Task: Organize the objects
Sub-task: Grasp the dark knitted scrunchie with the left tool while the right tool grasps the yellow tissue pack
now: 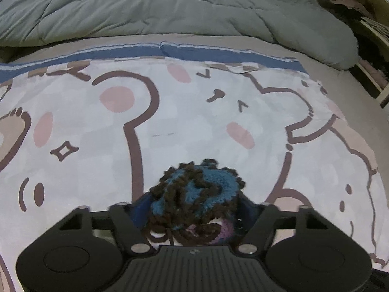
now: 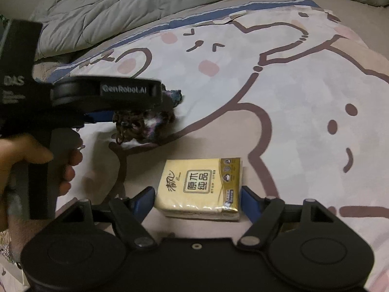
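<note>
The left wrist view shows only the crocheted piece point(image 1: 194, 194), a bundle of blue and dark brown yarn with a touch of purple and white at its near edge, sitting between the blue-padded fingers of the left gripper point(image 1: 192, 206). The jaws stand half-wide with the yarn filling the gap, and the pads appear to press its sides. It rests on the cartoon-bear sheet point(image 1: 85, 146), with a grey-green quilt point(image 1: 145, 7) bunched at the far side.

The right wrist view adds what that view lacks: a yellow tissue pack point(image 2: 200, 187) lying flat on the sheet between the right gripper point(image 2: 198, 198) fingers, which stand fairly wide, close beside the pack's edges; whether they touch it I cannot tell. The pack bears the printed characters "清风" and "原木纯品". At the left, a hand point(image 2: 29, 168) grips the handle of the left gripper, whose housing reads "GenRobot.AI" and "DAS", with the yarn bundle under it.
</note>
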{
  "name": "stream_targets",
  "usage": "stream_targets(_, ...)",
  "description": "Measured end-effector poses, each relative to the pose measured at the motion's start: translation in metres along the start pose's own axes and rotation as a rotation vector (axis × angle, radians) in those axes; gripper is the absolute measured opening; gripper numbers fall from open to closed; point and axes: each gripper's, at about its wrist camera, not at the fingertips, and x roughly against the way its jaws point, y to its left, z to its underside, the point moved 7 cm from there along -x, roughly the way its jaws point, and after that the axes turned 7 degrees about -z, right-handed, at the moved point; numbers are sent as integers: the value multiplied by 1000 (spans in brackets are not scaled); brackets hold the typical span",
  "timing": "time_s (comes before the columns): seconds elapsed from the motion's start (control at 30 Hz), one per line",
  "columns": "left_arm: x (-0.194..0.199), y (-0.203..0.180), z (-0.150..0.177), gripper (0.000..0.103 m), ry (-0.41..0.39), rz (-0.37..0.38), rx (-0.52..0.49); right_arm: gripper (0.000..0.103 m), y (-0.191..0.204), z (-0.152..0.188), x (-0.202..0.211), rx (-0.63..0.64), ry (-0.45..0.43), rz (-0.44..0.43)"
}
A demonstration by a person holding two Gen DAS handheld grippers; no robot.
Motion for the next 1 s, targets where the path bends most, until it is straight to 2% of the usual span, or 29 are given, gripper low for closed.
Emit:
stream_targets(0.17,5,5,5,61,-25,13,26,75,-11,-2,7,-9,-14,-8)
stream_targets(0.37,26,7,8,58,-44,29,17,75,-16,-11,18,-27,-52,-17)
stream_targets(0.73,97,24,16,58,-119,39,23,74,5,-25,53,6,-147,-52)
stream_targets(1.0,151,57,23,58,-172,3,43,74,27,-28,78,42,-214,-83)
